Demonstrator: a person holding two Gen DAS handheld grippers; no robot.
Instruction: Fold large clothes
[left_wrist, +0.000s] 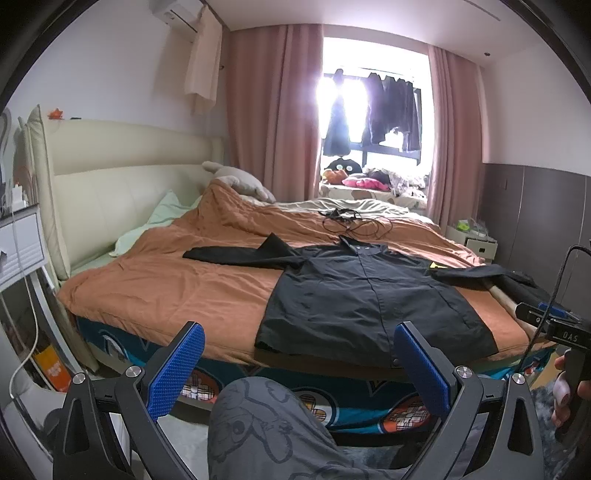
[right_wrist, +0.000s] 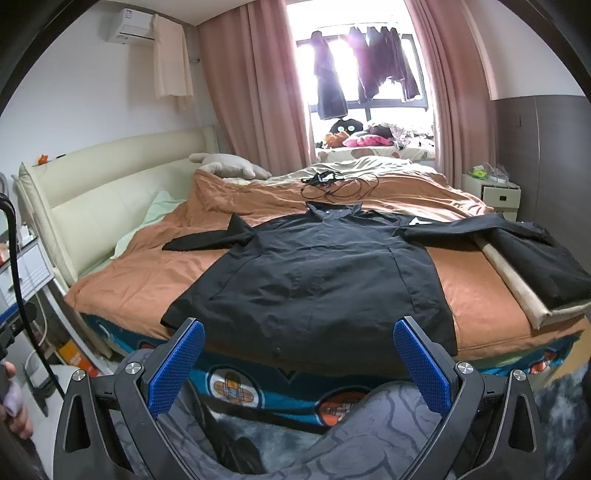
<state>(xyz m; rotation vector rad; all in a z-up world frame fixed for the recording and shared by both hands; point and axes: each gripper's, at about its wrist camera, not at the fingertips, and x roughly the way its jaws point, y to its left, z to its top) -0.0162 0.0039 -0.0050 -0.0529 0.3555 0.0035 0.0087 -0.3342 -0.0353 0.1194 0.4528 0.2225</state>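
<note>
we hold the left tool (left_wrist: 299, 363) and right tool (right_wrist: 299, 363) wide apart and empty, short of the bed (right_wrist: 122, 273). the black shirt (right_wrist: 317, 273) lies flat on it, front up, sleeves spread, hem nearest us, ready for folding.

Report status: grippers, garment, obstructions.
Left gripper open, empty. Right gripper open, empty. Black shirt spread flat on bed, unfolded. Cables beyond collar.

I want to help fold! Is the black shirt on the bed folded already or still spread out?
Spread out. The black shirt lies flat on the orange blanket, both sleeves stretched sideways, collar toward the window.
</note>
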